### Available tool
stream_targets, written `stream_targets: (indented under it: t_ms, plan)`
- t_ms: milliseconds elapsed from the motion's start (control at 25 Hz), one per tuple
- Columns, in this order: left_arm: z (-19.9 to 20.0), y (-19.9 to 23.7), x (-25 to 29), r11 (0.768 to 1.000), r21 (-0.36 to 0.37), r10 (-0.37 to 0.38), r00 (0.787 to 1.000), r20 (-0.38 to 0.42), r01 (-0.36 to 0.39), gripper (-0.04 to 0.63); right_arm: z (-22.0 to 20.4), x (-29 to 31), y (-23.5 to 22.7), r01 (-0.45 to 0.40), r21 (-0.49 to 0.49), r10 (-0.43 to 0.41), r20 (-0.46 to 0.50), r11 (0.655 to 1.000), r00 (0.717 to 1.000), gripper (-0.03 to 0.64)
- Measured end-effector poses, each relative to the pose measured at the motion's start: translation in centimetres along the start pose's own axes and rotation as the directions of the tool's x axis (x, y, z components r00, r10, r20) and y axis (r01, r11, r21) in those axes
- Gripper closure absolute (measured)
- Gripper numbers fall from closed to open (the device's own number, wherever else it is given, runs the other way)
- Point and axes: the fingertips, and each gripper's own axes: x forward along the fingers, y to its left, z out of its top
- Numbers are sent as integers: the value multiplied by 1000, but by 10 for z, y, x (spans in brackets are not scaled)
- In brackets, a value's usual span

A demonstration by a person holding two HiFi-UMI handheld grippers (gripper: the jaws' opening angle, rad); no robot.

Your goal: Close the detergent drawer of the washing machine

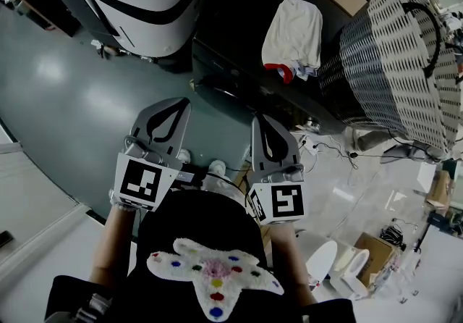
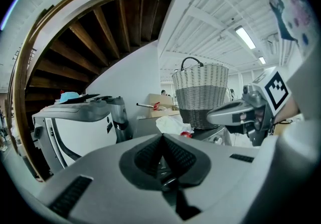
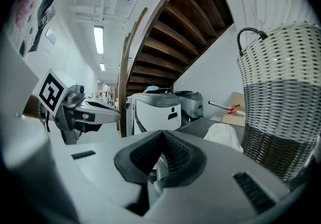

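The left tool (image 1: 178, 104) and right tool (image 1: 262, 122), both clenched on nothing, sit side by side over the floor (image 1: 72, 97), well short of the dark machine (image 1: 235, 43) ahead, whose top carries a white cloth (image 1: 293, 35). I judge the approach not yet begun: a tool must next reach the drawer's front and push. The detergent drawer shows in no view; that front is lost in shadow.
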Motion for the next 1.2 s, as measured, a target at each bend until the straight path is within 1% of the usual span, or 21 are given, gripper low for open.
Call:
stream_targets:
  t_ms: [200, 360, 1200]
  plan:
    - [3, 0, 3, 1000, 16, -6, 1000, 12, 6, 584, 0, 1, 0, -1, 8, 1, -4, 1000, 1000, 612]
    - [0, 0, 3, 1000, 7, -7, 1000, -5, 7, 583, 2, 2, 0, -1, 8, 1, -3, 1000, 1000, 612]
    - [-4, -3, -1, 1000, 17, -5, 1000, -14, 5, 583, -2, -1, 7, -17, -2, 17, -18, 1000, 1000, 612]
